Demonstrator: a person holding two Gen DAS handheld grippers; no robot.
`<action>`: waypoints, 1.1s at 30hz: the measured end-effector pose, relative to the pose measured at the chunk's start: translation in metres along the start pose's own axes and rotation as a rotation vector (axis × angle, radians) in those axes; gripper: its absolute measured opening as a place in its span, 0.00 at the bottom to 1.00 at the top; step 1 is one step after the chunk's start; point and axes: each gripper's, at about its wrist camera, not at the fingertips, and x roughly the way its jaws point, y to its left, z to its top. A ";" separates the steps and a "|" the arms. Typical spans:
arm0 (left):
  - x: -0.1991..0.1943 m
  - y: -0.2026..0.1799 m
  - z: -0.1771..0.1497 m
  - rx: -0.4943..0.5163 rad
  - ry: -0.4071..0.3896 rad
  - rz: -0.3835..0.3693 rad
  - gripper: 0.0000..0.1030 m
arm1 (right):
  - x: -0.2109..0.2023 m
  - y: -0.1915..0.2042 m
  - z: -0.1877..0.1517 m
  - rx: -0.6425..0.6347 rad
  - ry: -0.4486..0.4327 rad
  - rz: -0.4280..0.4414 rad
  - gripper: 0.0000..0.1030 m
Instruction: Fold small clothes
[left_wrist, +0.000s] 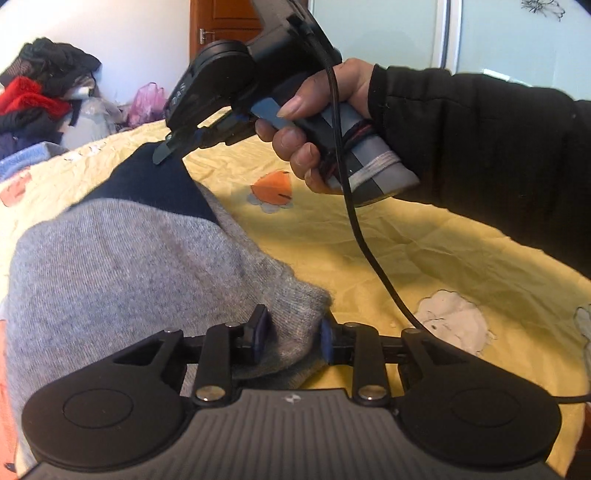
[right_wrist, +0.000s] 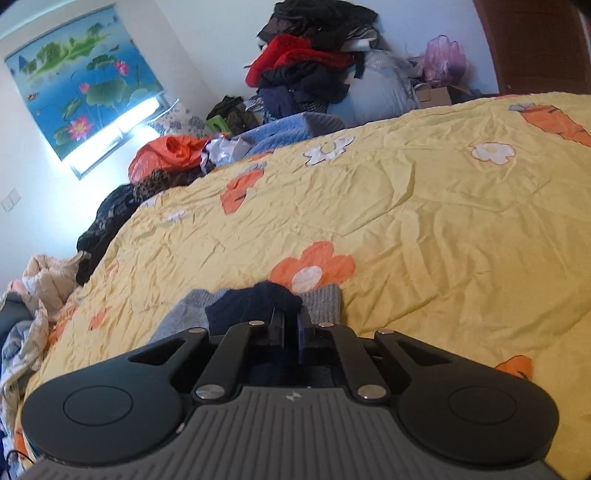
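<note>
A grey sock with a navy toe lies on the yellow flowered bedspread. In the left wrist view my left gripper is open, its pads on either side of the sock's grey cuff edge. My right gripper, held by a hand in a black sleeve, is shut on the navy toe end at the far side. In the right wrist view my right gripper pinches the navy fabric, with grey knit showing beside it.
A heap of dark and red clothes and plastic bags stand against the far wall. More clothes lie along the bed's far edge, under a lotus picture. A black cable hangs from the right gripper.
</note>
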 end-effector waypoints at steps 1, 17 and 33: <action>-0.002 0.001 0.000 0.000 0.001 -0.015 0.28 | 0.005 -0.005 -0.003 0.016 0.028 -0.008 0.14; -0.065 0.238 -0.014 -0.856 -0.240 -0.120 0.79 | -0.004 -0.013 -0.042 0.182 0.053 0.061 0.76; -0.047 0.308 0.030 -0.801 -0.232 -0.003 0.00 | 0.021 0.044 -0.032 0.148 -0.011 0.117 0.33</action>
